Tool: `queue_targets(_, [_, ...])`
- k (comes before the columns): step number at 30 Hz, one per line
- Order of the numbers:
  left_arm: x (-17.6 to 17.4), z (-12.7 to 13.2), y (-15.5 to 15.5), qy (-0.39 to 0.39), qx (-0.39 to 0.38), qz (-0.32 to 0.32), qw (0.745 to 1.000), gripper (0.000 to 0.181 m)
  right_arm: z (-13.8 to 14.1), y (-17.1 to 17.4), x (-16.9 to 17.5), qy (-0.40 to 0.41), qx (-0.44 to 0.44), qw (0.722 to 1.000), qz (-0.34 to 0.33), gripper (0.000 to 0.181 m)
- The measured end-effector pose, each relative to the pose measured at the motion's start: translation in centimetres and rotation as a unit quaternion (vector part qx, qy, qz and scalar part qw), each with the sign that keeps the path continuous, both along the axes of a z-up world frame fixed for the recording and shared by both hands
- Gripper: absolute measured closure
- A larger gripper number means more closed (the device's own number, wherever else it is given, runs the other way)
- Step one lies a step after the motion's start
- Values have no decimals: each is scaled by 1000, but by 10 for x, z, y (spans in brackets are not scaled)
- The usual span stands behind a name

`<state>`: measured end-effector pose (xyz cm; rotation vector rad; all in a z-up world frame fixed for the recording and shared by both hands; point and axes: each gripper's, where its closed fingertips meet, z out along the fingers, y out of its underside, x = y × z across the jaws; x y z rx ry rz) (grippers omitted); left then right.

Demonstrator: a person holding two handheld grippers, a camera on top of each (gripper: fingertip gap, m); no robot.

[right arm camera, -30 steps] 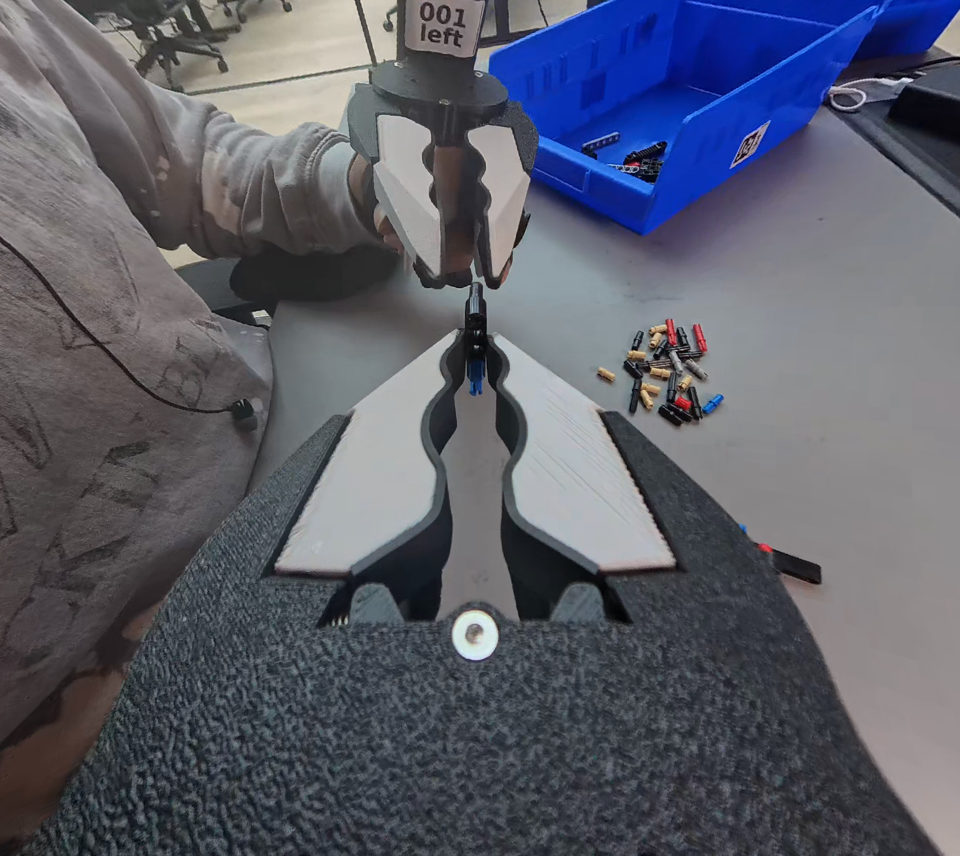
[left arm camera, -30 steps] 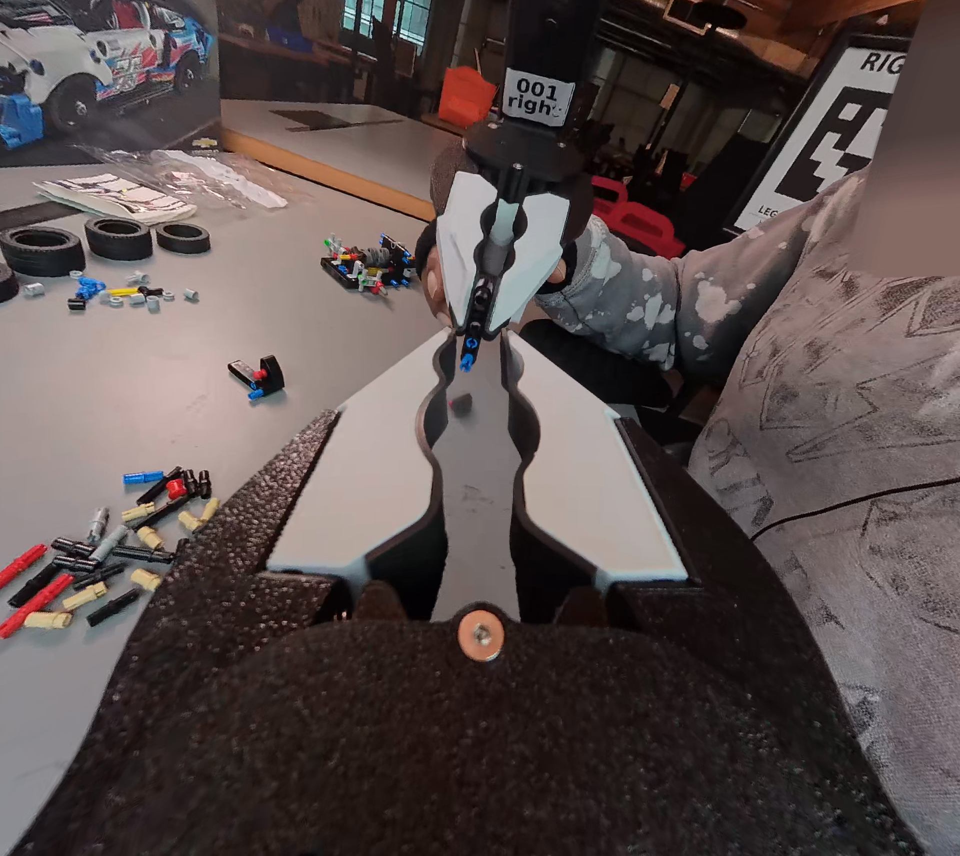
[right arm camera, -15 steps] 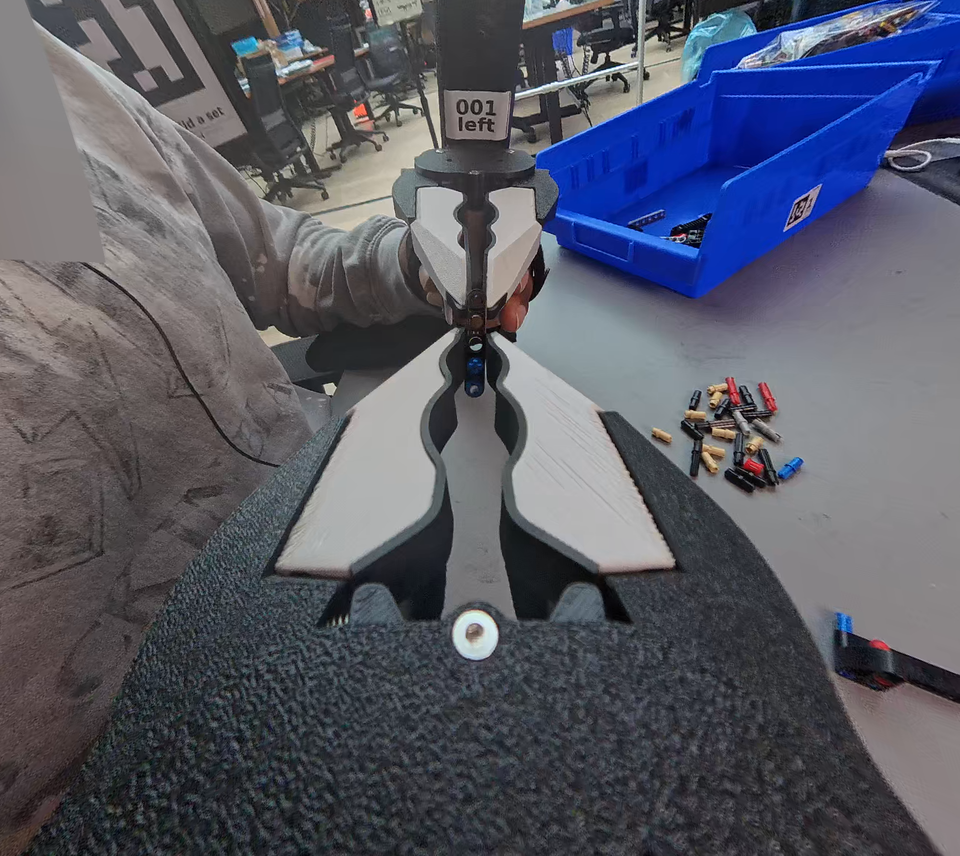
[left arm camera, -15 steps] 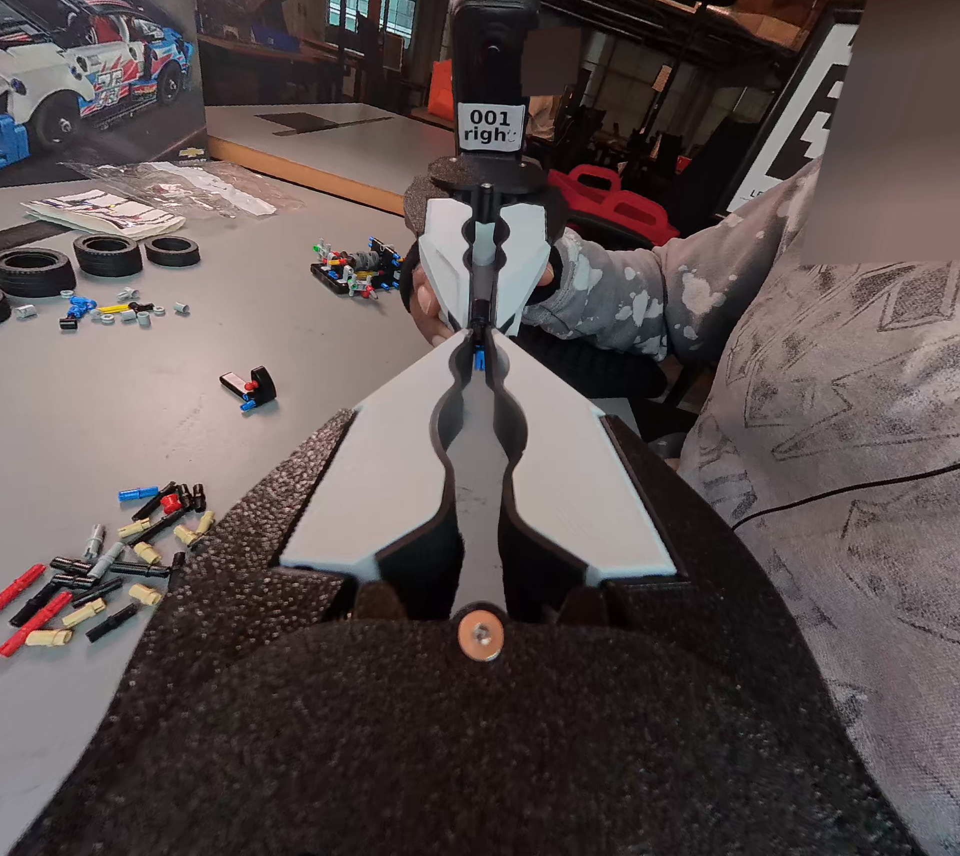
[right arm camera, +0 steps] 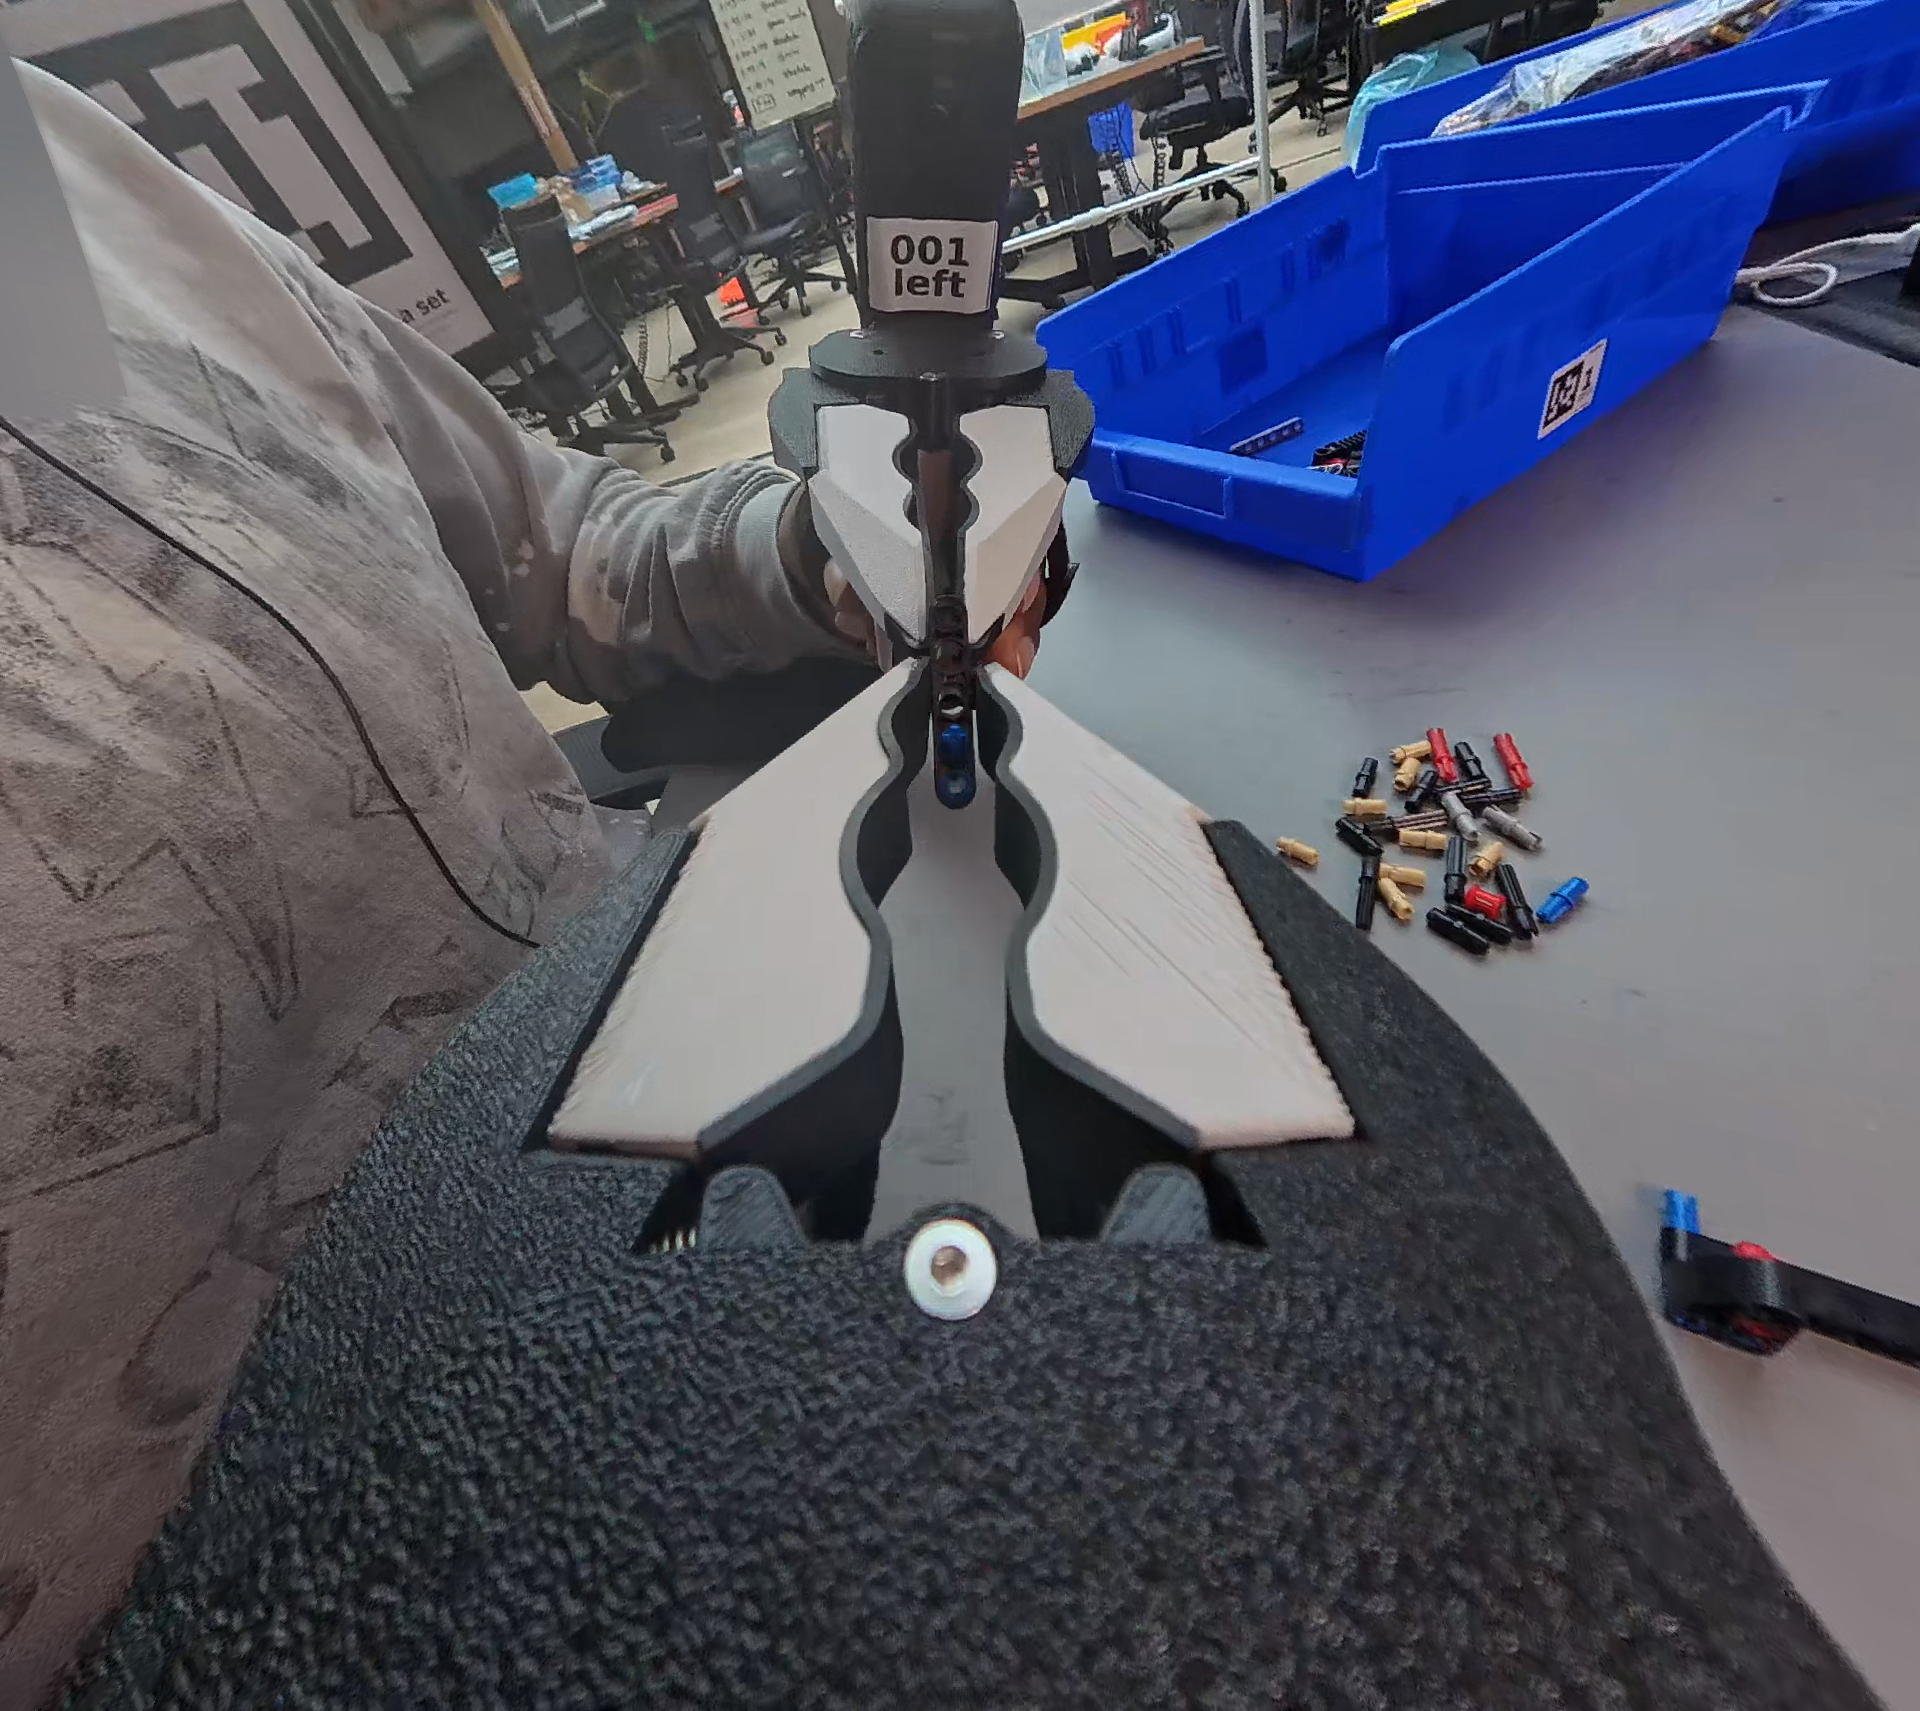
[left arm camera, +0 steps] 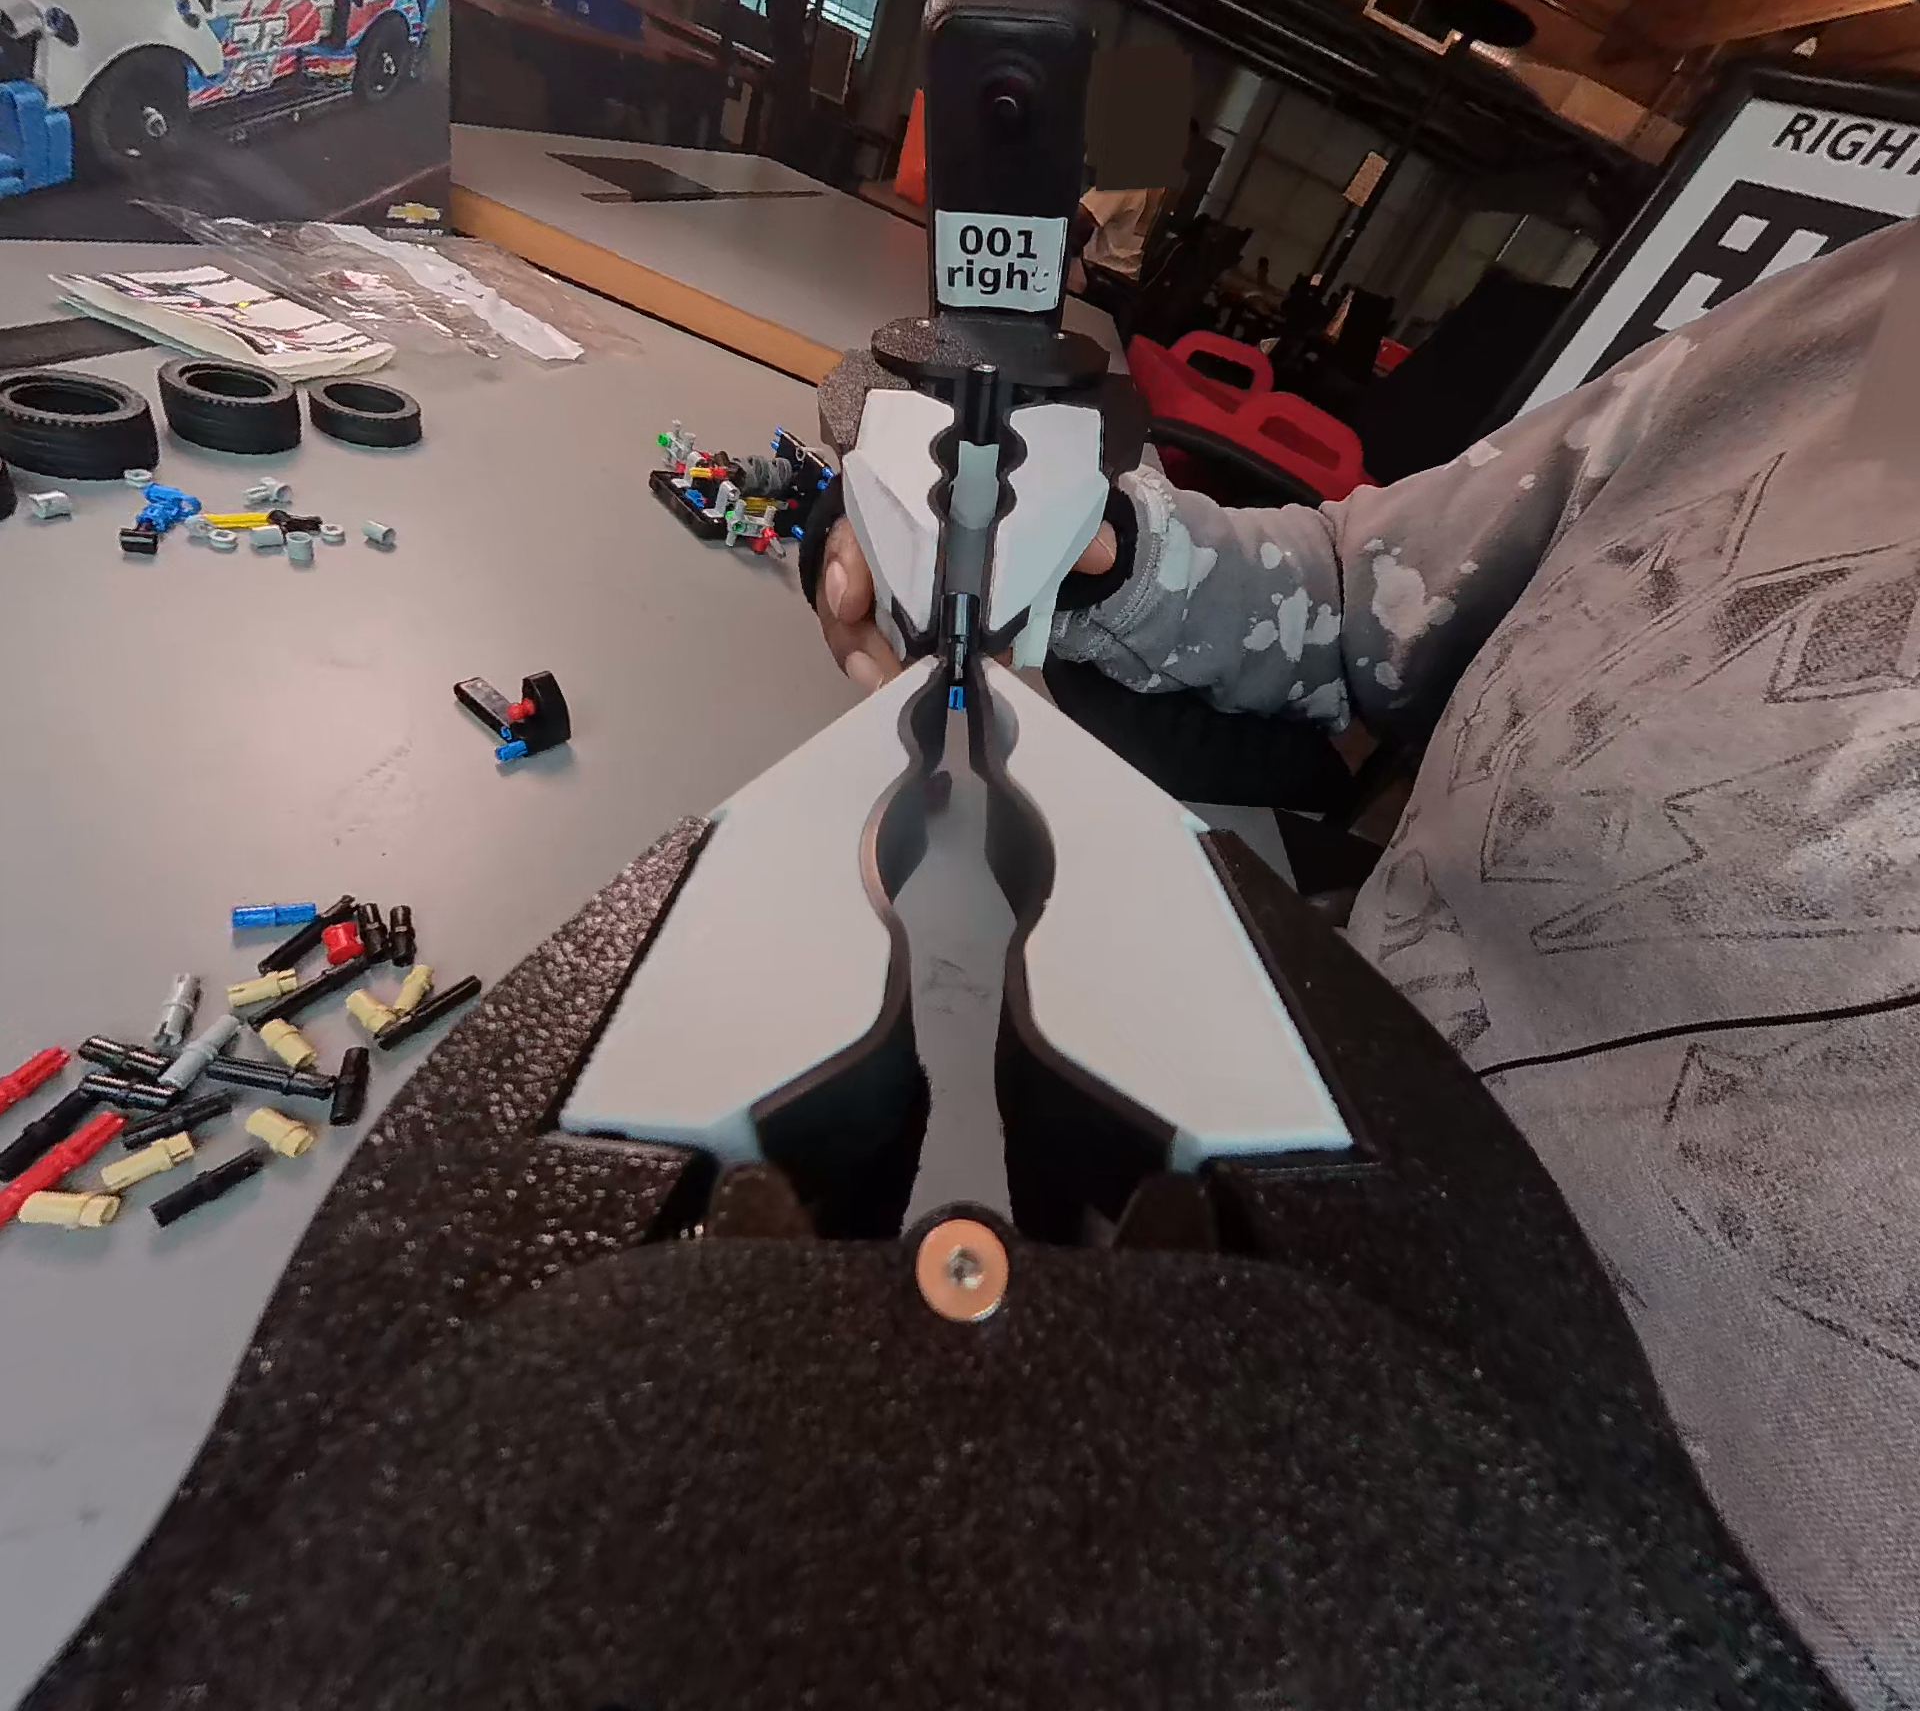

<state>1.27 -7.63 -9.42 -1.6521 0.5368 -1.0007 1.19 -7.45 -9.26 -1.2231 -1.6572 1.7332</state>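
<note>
My two grippers meet tip to tip above the grey table's near edge. My right gripper is shut on a short black beam with a blue pin in it. My left gripper is shut on the other end of the same beam; the blue pin shows between its tips. The right gripper faces me in the left wrist view, and the left gripper faces me in the right wrist view. Each is held by a hand in a grey sleeve.
A pile of small pins, several tyres, a small black part and a part-built assembly lie on the table. Blue bins stand behind. A black beam lies by the right gripper. Less than 4 cm separates the two grippers' tips.
The grippers have come together and tilted upward. My left gripper, open a second ago, has shut on the free end of the black beam that the right gripper holds.
</note>
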Motion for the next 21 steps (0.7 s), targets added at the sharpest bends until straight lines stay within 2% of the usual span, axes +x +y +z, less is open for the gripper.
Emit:
queue_targets(6, [6,1,-4,19,12,-12,1000,178,2,-7,2,15,38,999,8,175])
queue_targets(9, [5,6,-2,4,9,-7,1000,179,13,-3,-1,48,-18,999,-12,175])
queue_targets(10, [1,-1,1,13,0,2,1000,179,30,10,2,89,-78,992,-34,175])
queue_targets(11, [-7,-14,5,33,-13,19,999,178,63,40,14,143,-185,971,-56,176])
queue_targets(12, [-16,-22,6,25,-28,34,999,178,84,70,27,182,-201,958,-93,176])
queue_targets(13, [-24,-24,7,6,-46,45,998,179,88,87,34,194,-125,962,-145,175])
queue_targets(14, [-33,-25,9,15,-50,62,997,179,89,91,37,190,-78,965,-164,175])
queue_targets(16, [-56,-37,23,104,-57,111,987,178,81,93,34,168,-59,968,-177,175])
queue_targets(18, [-84,-62,38,234,-77,168,955,178,53,95,22,117,-15,974,-192,174])
queue_targets(21, [-103,-96,51,361,-110,184,908,177,13,97,11,48,54,979,-191,175])
